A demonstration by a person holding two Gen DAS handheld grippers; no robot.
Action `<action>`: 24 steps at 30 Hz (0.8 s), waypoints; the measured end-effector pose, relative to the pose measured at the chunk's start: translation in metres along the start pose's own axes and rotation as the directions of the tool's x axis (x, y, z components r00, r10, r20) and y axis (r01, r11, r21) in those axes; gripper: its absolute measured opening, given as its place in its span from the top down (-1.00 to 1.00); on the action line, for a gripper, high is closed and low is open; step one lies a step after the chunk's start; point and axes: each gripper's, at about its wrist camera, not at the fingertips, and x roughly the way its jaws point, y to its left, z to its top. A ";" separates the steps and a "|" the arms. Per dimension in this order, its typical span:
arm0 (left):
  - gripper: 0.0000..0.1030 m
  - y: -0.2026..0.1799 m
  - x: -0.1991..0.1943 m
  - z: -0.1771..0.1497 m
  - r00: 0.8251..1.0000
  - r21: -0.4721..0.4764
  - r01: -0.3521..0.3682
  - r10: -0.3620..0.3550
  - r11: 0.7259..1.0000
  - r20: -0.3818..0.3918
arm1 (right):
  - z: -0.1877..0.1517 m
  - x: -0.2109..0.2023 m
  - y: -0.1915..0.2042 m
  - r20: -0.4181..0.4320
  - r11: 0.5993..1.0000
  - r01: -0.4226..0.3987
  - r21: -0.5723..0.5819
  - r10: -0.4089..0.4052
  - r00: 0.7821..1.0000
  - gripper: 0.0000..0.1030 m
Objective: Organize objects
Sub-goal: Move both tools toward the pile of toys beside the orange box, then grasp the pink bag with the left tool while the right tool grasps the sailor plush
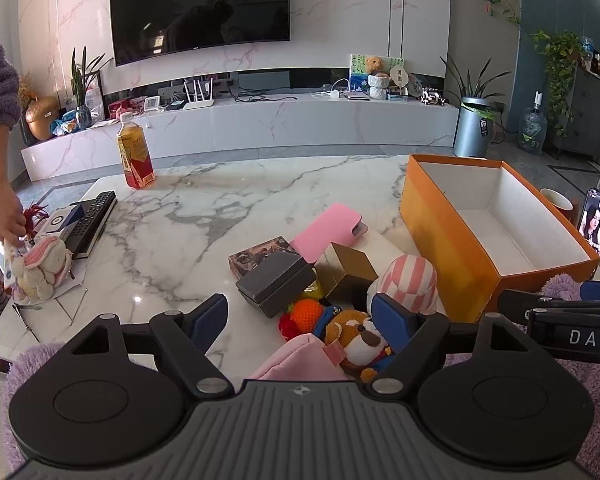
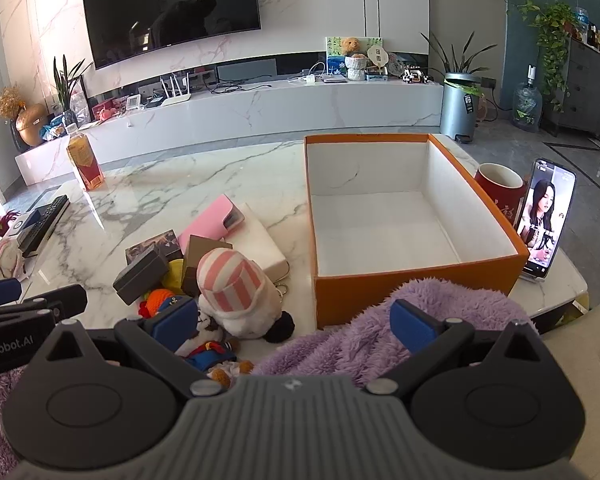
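Nothing packed: orange box (image 2: 416, 280) at table's right edge sits empty; toy pile (image 2: 204, 272) mid-table untouched. Left gripper (image 1: 300, 320), right gripper (image 2: 296, 320) gape wide, holding nothing.

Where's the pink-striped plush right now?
In the right wrist view, the pink-striped plush lies left of the orange box, beside the gold box.

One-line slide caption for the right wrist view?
Open right claw hovers over a toy pile beside the empty orange box on the marble table.
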 end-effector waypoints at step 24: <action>-0.16 0.028 0.047 -0.022 0.954 -0.077 0.137 -0.153 0.988 -0.258 | -0.014 0.041 0.015 -0.128 0.974 -0.221 -0.048 0.214 0.969 -0.08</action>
